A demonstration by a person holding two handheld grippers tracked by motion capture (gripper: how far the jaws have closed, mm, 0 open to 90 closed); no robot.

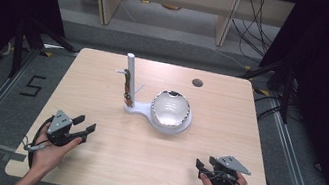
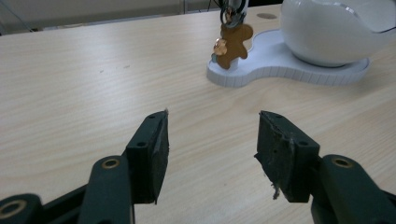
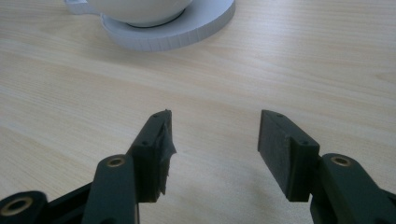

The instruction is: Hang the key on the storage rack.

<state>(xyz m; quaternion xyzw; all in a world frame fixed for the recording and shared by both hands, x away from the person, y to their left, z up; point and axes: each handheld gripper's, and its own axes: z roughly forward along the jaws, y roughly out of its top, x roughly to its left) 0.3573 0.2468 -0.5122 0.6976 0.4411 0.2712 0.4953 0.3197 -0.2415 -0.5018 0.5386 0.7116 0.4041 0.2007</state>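
Note:
A white stand sits mid-table, with an upright white post and a round white bowl on its base. A brown gingerbread-man charm hangs on the post by a metal ring, low against it. My left gripper rests near the table's front left, open, nothing between its jaws, aimed toward the stand. My right gripper rests at the front right, also open and holding nothing. In the right gripper view the stand's base lies ahead of the jaws.
The wooden table has a round cable hole at the back right. Bare wood stretches between the grippers and the stand. Beyond the table are shelving legs, floor cables and dark tripod stands on both sides.

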